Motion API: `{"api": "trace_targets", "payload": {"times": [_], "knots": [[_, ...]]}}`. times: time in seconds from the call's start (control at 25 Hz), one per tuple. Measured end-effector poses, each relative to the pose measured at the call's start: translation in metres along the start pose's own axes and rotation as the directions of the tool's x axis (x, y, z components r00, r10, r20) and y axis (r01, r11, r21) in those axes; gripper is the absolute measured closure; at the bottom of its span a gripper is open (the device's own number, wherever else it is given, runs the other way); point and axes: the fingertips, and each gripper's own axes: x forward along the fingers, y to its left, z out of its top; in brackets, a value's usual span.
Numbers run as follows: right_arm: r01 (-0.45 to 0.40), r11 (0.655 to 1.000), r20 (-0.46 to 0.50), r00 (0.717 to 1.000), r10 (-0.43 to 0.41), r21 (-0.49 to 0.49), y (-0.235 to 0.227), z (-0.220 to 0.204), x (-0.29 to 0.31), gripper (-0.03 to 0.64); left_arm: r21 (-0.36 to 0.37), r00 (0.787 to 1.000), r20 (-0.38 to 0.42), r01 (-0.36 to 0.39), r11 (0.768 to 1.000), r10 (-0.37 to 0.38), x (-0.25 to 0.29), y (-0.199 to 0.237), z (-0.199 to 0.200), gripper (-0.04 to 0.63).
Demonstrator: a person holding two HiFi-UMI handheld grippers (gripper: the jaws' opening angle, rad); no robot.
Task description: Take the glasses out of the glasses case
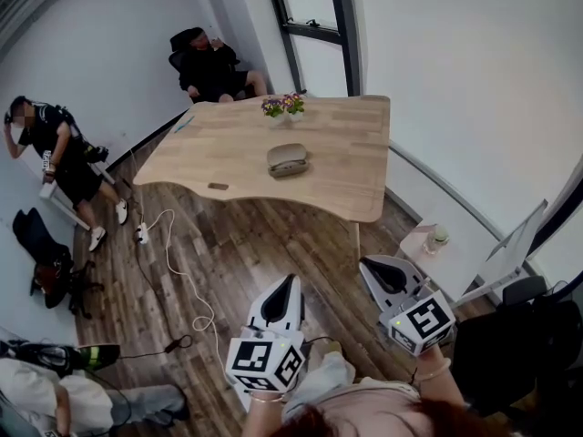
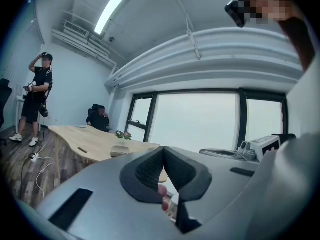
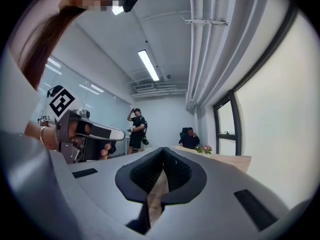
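Observation:
A closed grey-brown glasses case (image 1: 287, 159) lies near the middle of the light wooden table (image 1: 337, 176), far ahead of me. It shows small in the left gripper view (image 2: 120, 150). My left gripper (image 1: 291, 281) and right gripper (image 1: 367, 265) hang over the wood floor, well short of the table and close to my body. Both have their dark pads pressed together with nothing between them, as the left gripper view (image 2: 163, 149) and the right gripper view (image 3: 163, 150) show. The glasses are hidden inside the case.
A small pot of flowers (image 1: 283, 106) stands behind the case, and a small dark item (image 1: 218, 187) lies near the table's front edge. One person sits at the back (image 1: 214, 66); another stands at the left (image 1: 55, 148). A power strip and cable (image 1: 143, 235) lie on the floor. A small white stand (image 1: 428, 241) is at the right.

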Motion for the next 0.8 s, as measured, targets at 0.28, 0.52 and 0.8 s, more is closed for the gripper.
{"api": "trace_targets", "payload": {"times": [0.28,0.52,0.8], "knots": [[0.016,1.0,-0.009,1.0,-0.015,0.024,-0.011,-0.004,0.045,0.616,0.0,1.0,0.013,0.02,1.0,-0.02,0.027,0.037,0.012,0.594],[0.047,0.996,-0.035,0.998,-0.045,0.072,-0.018,-0.008,0.084,0.616,0.0,0.999,0.014,0.037,0.999,-0.037,0.048,0.073,0.022,0.594],[0.067,0.99,-0.026,0.998,-0.064,0.126,-0.032,-0.013,0.122,0.615,-0.01,0.999,0.013,0.053,0.999,-0.053,0.073,0.108,0.026,0.594]]}}
